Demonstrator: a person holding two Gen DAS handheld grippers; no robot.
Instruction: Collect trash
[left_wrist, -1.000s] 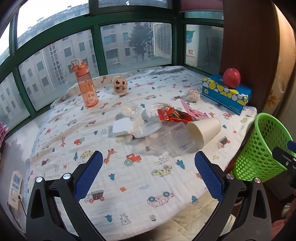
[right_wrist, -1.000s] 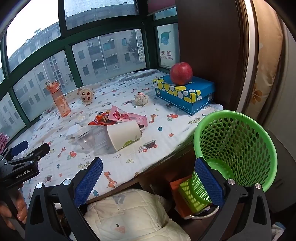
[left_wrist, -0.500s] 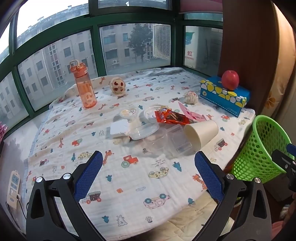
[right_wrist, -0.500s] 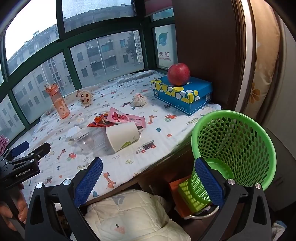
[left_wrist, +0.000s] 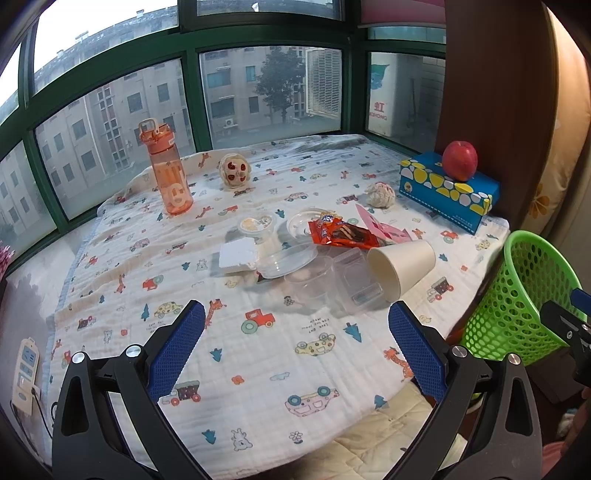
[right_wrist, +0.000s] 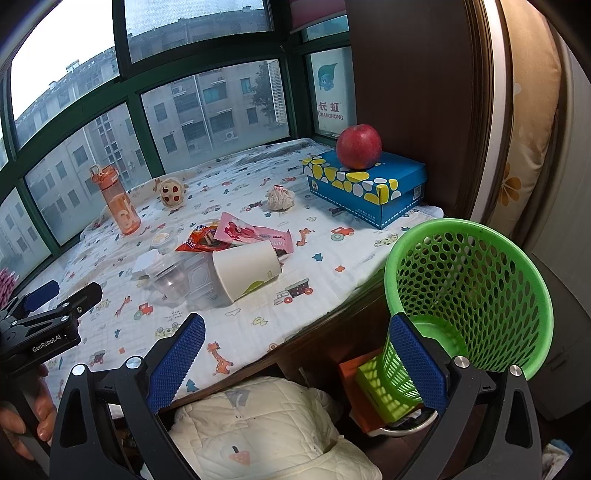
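Fingers of both the left gripper (left_wrist: 295, 332) and right gripper (right_wrist: 295, 343) spread wide, empty; the cup (left_wrist: 400, 265) ahead, barely nearer than before.

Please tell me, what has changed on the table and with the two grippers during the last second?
Very little. Both views shift slightly, so the hand-held grippers drift a bit; I cannot tell which way. The left gripper and right gripper stay open and empty; nothing was grasped or released. The paper cup, the red wrapper, the clear plastic boxes, the orange bottle and the apple lie as before; the green basket still holds no trash.
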